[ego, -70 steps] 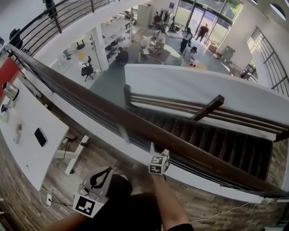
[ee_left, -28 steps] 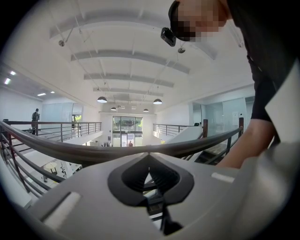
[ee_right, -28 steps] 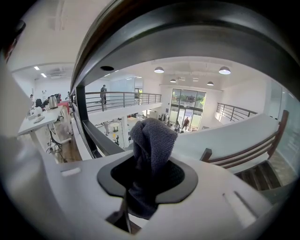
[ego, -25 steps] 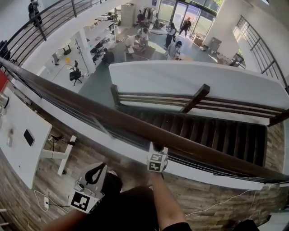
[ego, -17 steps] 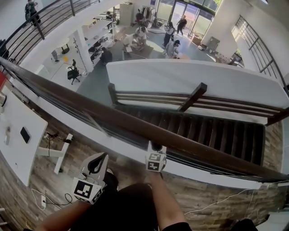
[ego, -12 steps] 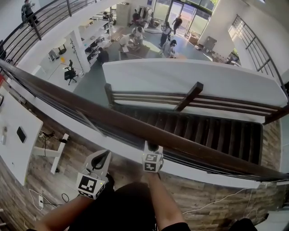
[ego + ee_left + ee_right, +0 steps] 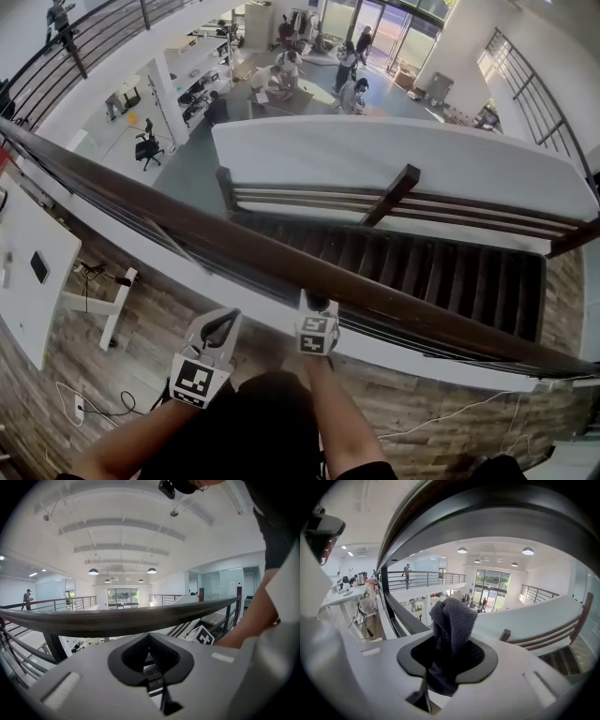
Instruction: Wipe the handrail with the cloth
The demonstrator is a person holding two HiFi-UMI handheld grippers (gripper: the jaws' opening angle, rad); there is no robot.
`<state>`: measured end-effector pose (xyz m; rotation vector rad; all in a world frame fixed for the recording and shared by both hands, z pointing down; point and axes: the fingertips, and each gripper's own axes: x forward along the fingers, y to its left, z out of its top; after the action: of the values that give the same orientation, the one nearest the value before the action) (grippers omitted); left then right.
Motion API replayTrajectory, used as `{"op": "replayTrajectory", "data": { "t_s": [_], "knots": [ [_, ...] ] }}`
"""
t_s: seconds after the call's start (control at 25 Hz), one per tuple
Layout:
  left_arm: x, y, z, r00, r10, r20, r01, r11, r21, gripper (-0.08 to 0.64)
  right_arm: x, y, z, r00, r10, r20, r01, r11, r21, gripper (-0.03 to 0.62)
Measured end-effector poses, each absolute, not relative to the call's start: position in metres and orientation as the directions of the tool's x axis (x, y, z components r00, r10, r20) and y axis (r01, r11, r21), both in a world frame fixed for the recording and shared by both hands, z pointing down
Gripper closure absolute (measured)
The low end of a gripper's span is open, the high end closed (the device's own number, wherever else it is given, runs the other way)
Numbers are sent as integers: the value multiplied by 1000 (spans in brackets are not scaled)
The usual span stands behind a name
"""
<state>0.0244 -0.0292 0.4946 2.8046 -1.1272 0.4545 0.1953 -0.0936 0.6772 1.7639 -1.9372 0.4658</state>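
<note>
Now our left gripper (image 7: 221, 325), fingers seemingly pressed together and empty, has risen nearer the handrail (image 7: 187, 225); our right gripper (image 7: 317, 305) still pinches the cloth (image 7: 451, 620) just under it.

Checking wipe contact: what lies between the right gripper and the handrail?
The grey cloth held in its jaws, under the handrail; right gripper view.

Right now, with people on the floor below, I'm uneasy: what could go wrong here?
The cloth is pinched only by the right gripper at the handrail, above an open drop with people below; a slipped grip could send it down. Little cloth sticks out past the gripper, so its hard body might scrape the rail.
</note>
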Motion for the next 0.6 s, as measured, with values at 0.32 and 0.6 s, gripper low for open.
{"op": "replayTrajectory", "data": {
  "t_s": [0.32,0.6],
  "knots": [
    [48,-14,495,694,-649,312,-681,-732,-10,561,230,-74,678,-46,-823,567,-992,104,71,482],
    [61,-3,495,698,-642,318,-679,-734,8,561,243,-63,677,-48,-816,576,-992,104,65,482]
  ]
}}
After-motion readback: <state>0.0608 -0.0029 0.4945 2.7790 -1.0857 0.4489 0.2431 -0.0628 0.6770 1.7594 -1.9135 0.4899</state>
